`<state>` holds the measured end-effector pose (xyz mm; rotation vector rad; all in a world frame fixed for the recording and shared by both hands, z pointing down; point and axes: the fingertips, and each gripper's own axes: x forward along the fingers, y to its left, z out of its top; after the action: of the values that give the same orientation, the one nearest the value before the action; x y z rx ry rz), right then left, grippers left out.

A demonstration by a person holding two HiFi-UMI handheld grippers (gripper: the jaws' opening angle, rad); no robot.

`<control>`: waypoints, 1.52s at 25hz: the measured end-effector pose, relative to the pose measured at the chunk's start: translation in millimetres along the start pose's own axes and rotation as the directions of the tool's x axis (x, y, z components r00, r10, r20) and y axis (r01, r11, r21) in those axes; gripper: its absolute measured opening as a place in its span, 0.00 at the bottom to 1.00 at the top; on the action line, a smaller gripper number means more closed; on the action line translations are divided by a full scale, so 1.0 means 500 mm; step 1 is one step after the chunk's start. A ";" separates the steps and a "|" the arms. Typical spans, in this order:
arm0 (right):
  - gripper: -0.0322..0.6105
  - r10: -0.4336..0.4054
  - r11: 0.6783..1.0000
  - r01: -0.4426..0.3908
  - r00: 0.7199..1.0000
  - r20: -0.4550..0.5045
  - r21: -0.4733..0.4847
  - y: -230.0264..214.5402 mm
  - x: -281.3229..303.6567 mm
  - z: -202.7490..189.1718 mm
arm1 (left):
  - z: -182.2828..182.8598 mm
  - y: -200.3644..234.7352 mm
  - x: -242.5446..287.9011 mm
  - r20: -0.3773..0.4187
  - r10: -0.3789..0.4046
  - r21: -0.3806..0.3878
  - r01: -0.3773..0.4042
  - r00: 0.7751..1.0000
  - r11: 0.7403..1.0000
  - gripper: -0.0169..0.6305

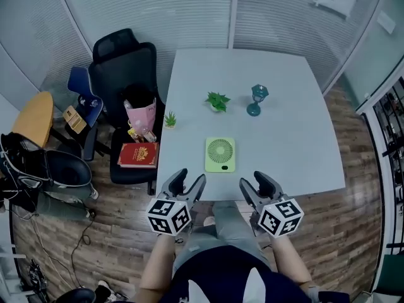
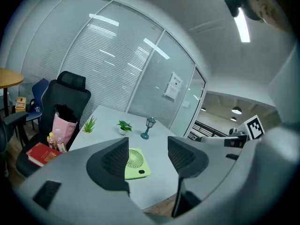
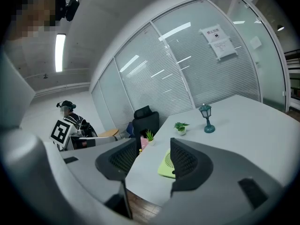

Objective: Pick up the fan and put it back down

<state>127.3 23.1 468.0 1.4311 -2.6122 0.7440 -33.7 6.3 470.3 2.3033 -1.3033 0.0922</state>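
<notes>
A flat light-green fan [image 1: 220, 154] lies on the white table [image 1: 284, 137] near its front edge. It shows between the left gripper's jaws [image 2: 137, 163] and partly behind the right gripper's right jaw [image 3: 165, 165]. My left gripper [image 1: 190, 182] hovers at the table's front edge, left of the fan, open and empty. My right gripper [image 1: 252, 183] hovers at the edge right of the fan, also open with nothing between its jaws. Neither touches the fan.
A small potted plant [image 1: 218, 101] and a teal lantern [image 1: 257, 99] stand behind the fan. Another tiny plant [image 1: 170, 119] sits at the table's left edge. A black chair [image 1: 126, 81] holds a pink bag [image 1: 141, 119] and a red book [image 1: 138, 155].
</notes>
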 end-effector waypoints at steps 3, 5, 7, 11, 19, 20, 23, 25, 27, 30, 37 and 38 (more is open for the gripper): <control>0.41 0.011 1.000 -0.010 0.999 -0.033 0.024 -0.011 0.007 -0.017 | -0.017 0.016 0.014 -0.027 0.001 -0.030 -0.002 1.000 1.000 0.41; 0.43 0.026 0.999 -0.023 0.998 -0.055 0.043 -0.020 0.018 -0.026 | -0.027 0.028 0.027 -0.051 0.000 -0.047 -0.002 0.999 0.999 0.41; 0.44 0.039 0.998 -0.035 0.996 -0.075 0.057 -0.031 0.033 -0.030 | -0.036 0.037 0.044 -0.077 -0.004 -0.062 -0.001 0.997 0.998 0.41; 0.45 0.049 0.996 -0.040 0.993 -0.111 0.084 -0.059 0.067 -0.038 | -0.055 0.054 0.073 -0.127 -0.007 -0.069 -0.002 0.992 0.998 0.41; 0.48 0.058 0.993 -0.037 0.979 -0.196 0.110 -0.109 0.140 -0.063 | -0.072 0.110 0.125 -0.205 0.002 -0.098 -0.023 0.979 0.995 0.41; 0.48 0.059 0.993 -0.036 0.977 -0.204 0.113 -0.115 0.150 -0.065 | -0.074 0.117 0.132 -0.214 0.003 -0.096 -0.024 0.977 0.995 0.41; 0.48 0.063 0.992 -0.035 0.971 -0.230 0.122 -0.132 0.177 -0.071 | -0.081 0.133 0.156 -0.243 0.001 -0.095 -0.025 0.970 0.995 0.41; 0.48 0.066 0.991 -0.034 0.967 -0.247 0.131 -0.142 0.192 -0.079 | -0.094 0.142 0.171 -0.267 -0.003 -0.101 -0.025 0.964 0.995 0.41; 0.48 0.069 0.990 -0.033 0.963 -0.261 0.140 -0.150 0.207 -0.085 | -0.107 0.149 0.186 -0.294 -0.009 -0.105 -0.023 0.956 0.994 0.41; 0.48 0.070 0.988 -0.029 0.957 -0.281 0.150 -0.162 0.228 -0.095 | -0.128 0.157 0.211 -0.332 -0.021 -0.111 -0.017 0.943 0.994 0.41; 0.47 0.069 0.985 -0.008 0.934 -0.351 0.174 -0.196 0.259 -0.138 | -0.175 0.173 0.264 -0.405 -0.039 -0.130 -0.016 0.914 0.991 0.41; 0.47 0.070 0.984 -0.004 0.929 -0.363 0.179 -0.201 0.262 -0.147 | -0.184 0.173 0.270 -0.420 -0.045 -0.132 -0.012 0.906 0.991 0.41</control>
<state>122.9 -90.9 608.1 1.1425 -2.3370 1.1483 -15.4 -96.3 623.3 2.0323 -1.0312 0.4601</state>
